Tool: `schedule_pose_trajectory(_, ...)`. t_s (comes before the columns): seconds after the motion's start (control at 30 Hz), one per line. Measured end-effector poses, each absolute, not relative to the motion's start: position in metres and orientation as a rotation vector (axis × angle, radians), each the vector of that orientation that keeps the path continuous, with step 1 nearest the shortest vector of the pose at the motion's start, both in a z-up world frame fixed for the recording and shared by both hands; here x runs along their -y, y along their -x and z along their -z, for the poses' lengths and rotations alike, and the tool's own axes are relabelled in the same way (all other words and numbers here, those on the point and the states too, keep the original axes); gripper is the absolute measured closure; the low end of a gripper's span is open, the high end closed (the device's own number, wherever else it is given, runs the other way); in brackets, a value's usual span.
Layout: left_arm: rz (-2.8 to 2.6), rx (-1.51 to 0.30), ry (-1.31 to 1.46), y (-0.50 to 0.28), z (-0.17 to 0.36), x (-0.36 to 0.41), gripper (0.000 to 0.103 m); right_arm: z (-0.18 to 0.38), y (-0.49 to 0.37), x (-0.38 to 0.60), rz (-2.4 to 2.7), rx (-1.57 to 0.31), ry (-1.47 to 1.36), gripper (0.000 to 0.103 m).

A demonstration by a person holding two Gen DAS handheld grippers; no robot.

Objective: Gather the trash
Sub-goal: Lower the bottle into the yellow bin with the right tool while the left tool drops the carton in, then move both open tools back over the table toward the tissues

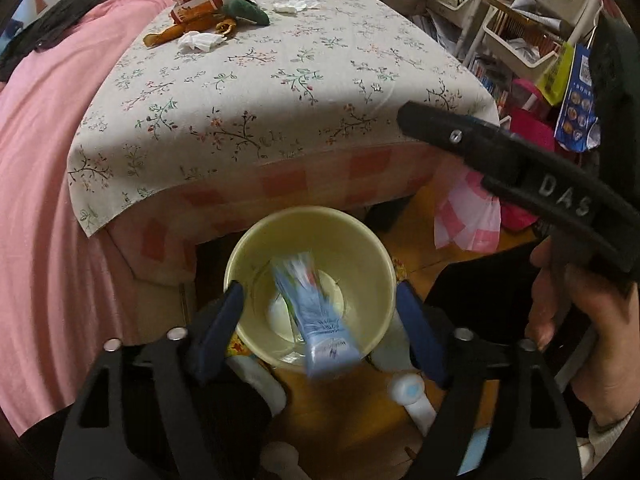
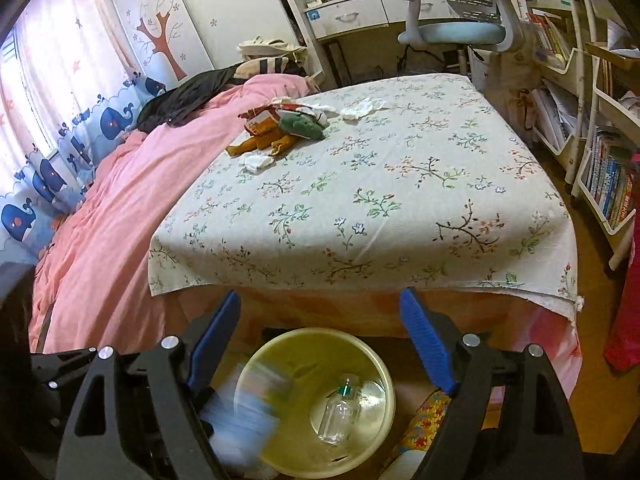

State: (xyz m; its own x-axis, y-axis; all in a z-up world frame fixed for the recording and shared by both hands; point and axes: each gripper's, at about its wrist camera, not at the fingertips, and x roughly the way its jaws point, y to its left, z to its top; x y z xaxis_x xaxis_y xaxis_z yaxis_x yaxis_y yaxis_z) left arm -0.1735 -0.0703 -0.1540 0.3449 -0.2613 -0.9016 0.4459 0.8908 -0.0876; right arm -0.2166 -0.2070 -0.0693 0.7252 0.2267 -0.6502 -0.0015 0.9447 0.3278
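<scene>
The left gripper [image 1: 320, 320] hangs with its jaws spread wide and empty, right above a pale yellow bin [image 1: 256, 248] on the floor. Between the fingers, a blurred blue packet [image 1: 320, 320] sits at the bin's mouth. The right gripper [image 2: 320, 340] is also spread wide, holding nothing. Below it, a clear bottle [image 2: 338, 414] lies inside the bin. Far ahead, crumpled tissues [image 2: 256, 161] and toys [image 2: 280, 128] rest on the bed [image 2: 400, 200].

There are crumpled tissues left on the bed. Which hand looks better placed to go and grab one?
Probably right. Both grippers have open, empty jaws. The left gripper hangs over the bin where the blue packet is dropping. The right gripper already faces the bed and the tissues.
</scene>
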Motion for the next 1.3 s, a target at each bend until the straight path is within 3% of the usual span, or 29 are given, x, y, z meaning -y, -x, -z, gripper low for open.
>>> schedule_pose_trajectory(0.07,0.432,-1.108,-0.216,0.174,0.153,0.071,0.015,0.069,0.218,0.208,-0.126,-0.748,-0.323,0.022)
schedule_pose_trajectory(0.2,0.364,-1.041,-0.246,0.171,0.147,0.066,0.011,0.068,0.219,0.209,-0.119,-0.742,-0.33,0.02)
schedule_pose_trajectory(0.53,0.253,-0.895,-0.255,0.16,0.13,0.055,0.01,0.069,0.217,0.21,-0.111,-0.737,-0.333,0.016)
schedule_pose_trajectory(1.3,0.193,-0.836,-0.151,0.128,0.124,0.044,0.01,0.059,0.211,0.208,-0.104,-0.689,-0.323,0.013)
